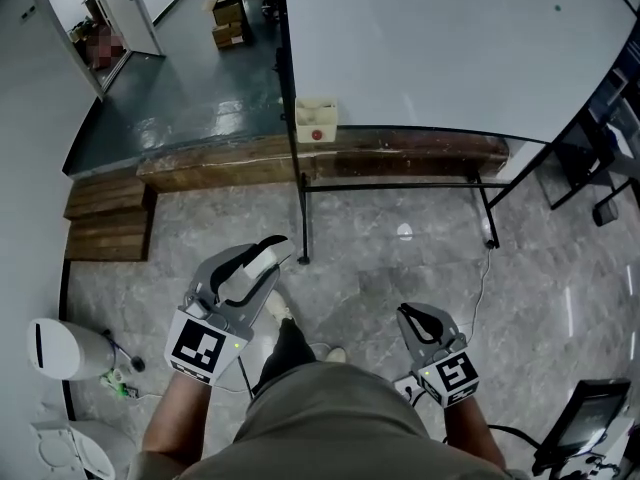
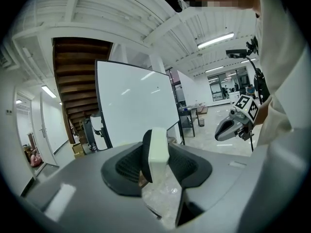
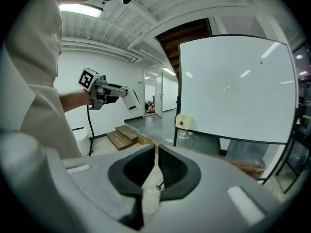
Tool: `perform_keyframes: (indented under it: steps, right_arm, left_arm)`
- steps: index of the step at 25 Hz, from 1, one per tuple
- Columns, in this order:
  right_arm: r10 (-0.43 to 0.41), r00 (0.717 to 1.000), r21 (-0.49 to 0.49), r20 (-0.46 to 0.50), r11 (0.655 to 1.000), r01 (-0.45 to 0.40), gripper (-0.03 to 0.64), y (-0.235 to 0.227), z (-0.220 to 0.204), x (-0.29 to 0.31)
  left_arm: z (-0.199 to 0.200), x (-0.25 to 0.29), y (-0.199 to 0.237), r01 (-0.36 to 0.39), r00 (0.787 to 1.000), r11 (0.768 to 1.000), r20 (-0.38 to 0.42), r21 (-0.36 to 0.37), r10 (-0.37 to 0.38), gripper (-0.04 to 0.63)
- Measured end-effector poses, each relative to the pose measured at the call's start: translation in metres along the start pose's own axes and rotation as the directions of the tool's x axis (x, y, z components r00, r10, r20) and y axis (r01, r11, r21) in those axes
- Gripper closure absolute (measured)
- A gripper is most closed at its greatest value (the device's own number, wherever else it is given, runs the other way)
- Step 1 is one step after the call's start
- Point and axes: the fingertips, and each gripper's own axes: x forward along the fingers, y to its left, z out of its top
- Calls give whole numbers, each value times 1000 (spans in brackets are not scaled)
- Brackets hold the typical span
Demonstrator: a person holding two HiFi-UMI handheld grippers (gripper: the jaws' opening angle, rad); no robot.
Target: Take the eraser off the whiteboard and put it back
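Eraser (image 2: 158,152), a pale block with a dark backing, sits clamped upright between the jaws of the left gripper (image 1: 266,260), clear of the whiteboard (image 1: 440,48) and held low in front of a person (image 1: 320,418) standing on a grey stone floor (image 1: 400,258). The right gripper (image 1: 410,315) hangs well apart from it, jaws pressed together with nothing between them. The whiteboard stands ahead on a black frame, a small cream box (image 1: 316,120) with a red button at its lower left corner
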Motion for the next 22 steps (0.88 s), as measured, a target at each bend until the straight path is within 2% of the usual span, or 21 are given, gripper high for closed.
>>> perform_keyframes:
  steps: [9,14,22]
  right_arm:
    - [-41,999,6,10,999,41,604,-13,1,9]
    - [-81,997,17,2,997,80,604,-28,10,28]
    - [-197,980,60,-21,978,198,604,-73,31,60]
  left_arm:
    - [7,33,18,60,998,998,5,0,-60,433]
    - [6,76,56,102,994,992,38,75,-105,434]
    - [9,170,119,184,981,974,41,129,-190,434]
